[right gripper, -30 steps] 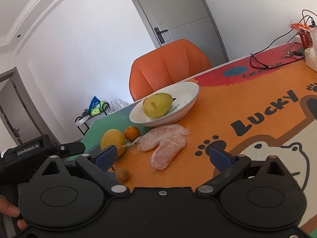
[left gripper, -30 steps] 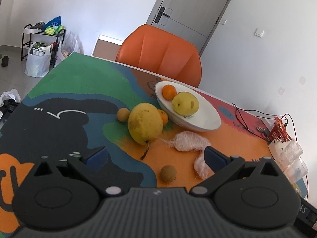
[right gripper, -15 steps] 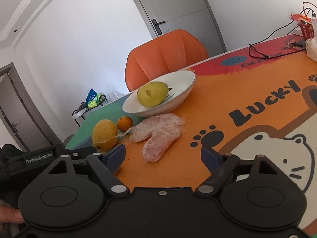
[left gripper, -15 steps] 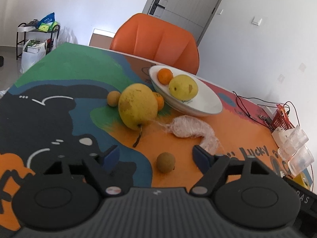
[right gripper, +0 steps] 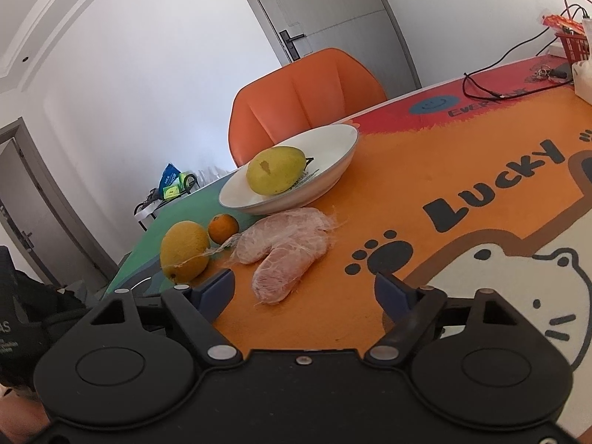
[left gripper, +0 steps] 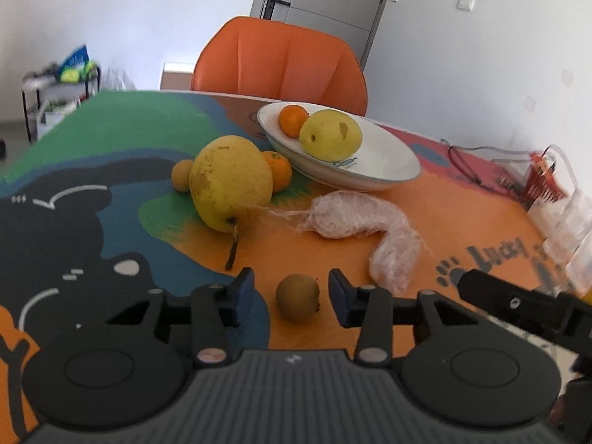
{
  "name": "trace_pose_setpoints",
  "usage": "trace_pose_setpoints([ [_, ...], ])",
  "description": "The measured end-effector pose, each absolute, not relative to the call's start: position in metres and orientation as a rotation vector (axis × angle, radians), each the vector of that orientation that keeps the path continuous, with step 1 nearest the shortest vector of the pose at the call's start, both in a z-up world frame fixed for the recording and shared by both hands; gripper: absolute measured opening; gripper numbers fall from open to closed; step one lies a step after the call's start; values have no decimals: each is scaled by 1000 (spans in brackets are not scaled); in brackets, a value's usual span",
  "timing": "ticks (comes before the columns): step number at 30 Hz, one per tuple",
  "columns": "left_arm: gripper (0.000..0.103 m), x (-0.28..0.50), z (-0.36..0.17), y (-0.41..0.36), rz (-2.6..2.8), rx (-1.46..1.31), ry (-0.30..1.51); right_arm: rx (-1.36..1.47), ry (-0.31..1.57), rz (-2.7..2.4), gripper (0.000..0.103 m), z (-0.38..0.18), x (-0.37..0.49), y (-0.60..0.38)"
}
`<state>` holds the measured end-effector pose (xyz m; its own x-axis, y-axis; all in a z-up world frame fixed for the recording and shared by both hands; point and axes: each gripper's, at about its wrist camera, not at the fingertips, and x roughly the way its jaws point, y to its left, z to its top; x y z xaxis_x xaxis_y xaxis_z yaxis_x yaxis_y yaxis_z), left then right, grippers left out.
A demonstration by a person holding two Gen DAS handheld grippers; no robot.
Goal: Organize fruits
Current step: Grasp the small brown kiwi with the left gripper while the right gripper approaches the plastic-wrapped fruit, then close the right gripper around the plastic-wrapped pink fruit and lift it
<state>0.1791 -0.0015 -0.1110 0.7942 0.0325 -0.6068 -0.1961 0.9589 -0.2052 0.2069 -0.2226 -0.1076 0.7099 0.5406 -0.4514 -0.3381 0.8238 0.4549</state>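
A small brown kiwi [left gripper: 298, 296] lies on the colourful table mat [left gripper: 444, 214] between the fingertips of my left gripper [left gripper: 292, 292]. Its jaws are closing, with a thin gap still showing on each side of the fruit. Farther back lie a big yellow pear [left gripper: 229, 181], a small orange [left gripper: 279, 168] and a small tan fruit [left gripper: 182, 174]. The white bowl [left gripper: 388, 162] holds an orange [left gripper: 292, 120] and a yellow pear [left gripper: 329, 135]. My right gripper [right gripper: 305, 290] stands open just before a crumpled foam net [right gripper: 288, 251], with nothing gripped.
An orange chair [left gripper: 281, 63] stands behind the table's far edge. Cables [right gripper: 492, 88], a red basket [left gripper: 544, 181] and clear plastic containers [left gripper: 569, 229] crowd the right end. The right tool's black body [left gripper: 518, 303] reaches in beside my left gripper.
My left gripper has dropped and moved forward to the kiwi, and its jaws have narrowed around it. The right gripper's jaws narrowed slightly at first and it sank a little.
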Motion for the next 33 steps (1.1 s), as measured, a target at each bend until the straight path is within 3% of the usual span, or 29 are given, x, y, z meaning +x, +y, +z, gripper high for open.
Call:
trace_pose_setpoints([
  [3,22,180,-112,-4,131,-246,646,359,616,503,82,-110,210,-221],
  [19,22,170,-97,28,102,-355,596,301,668,510,82,-114,231,-181],
  [25,22,166,-93,39,104,-394,577,241,679,463,64,-111,243,-165],
  [27,22,165,-92,42,106,-402,570,211,677,436,52,-111,245,-160],
  [33,22,163,-93,44,98,-420,562,220,693,434,41,-110,244,-171],
])
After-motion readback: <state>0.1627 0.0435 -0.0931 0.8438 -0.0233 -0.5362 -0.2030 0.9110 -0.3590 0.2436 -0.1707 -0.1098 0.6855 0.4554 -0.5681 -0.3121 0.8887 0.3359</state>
